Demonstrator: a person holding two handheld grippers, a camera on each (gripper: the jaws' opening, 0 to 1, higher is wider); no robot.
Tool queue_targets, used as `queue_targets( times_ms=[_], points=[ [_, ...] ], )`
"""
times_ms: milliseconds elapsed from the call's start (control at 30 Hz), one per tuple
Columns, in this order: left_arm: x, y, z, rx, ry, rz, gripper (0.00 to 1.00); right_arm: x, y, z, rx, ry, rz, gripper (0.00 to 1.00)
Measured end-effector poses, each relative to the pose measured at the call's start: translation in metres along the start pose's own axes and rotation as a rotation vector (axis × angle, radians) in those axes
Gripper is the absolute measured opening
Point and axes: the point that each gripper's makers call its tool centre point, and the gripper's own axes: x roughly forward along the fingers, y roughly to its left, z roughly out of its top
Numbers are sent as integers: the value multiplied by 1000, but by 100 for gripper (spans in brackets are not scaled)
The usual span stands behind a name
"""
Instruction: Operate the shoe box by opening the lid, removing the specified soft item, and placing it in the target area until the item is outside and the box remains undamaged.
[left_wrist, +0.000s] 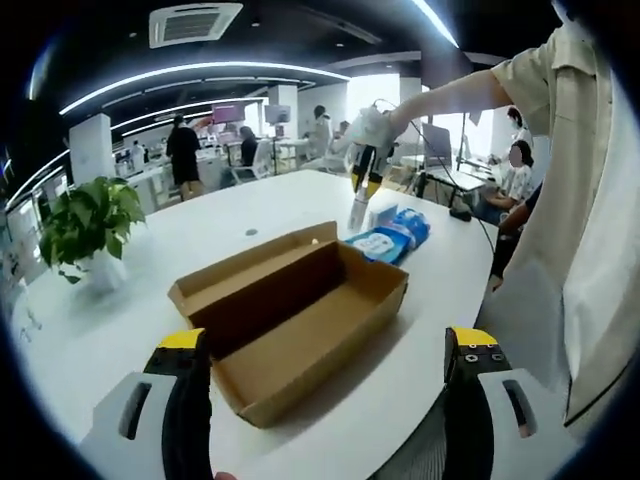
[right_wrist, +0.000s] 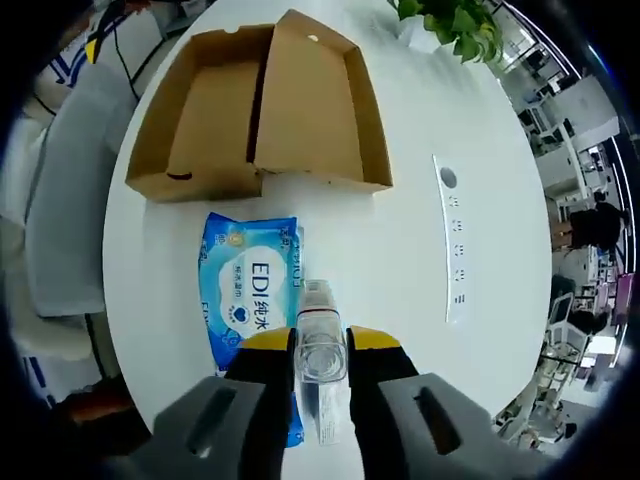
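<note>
Right tongs (right_wrist: 320, 362) are pinched tight on a clear little bottle (right_wrist: 321, 370), held over the white table (right_wrist: 480, 130); left tongs (left_wrist: 325, 355) gape wide and empty near the open, empty shoe box (left_wrist: 300, 325). Slick plastic could squirt out if I tilt. Blue wipes pack (right_wrist: 250, 300) lies flat beside the box, soft and crinkly.

Open-plan office: desks (left_wrist: 190, 165), monitors (left_wrist: 226, 112)
</note>
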Motion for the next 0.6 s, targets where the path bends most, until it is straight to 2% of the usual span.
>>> queue_targets(
  times_ms=[300, 600],
  points=[
    [-3, 6, -3, -27, -9, 15, 100, 23, -10, -11, -33, 54, 10, 17],
    [-4, 11, -6, -47, -12, 32, 99, 35, -10, -7, -29, 65, 38, 17]
  ],
)
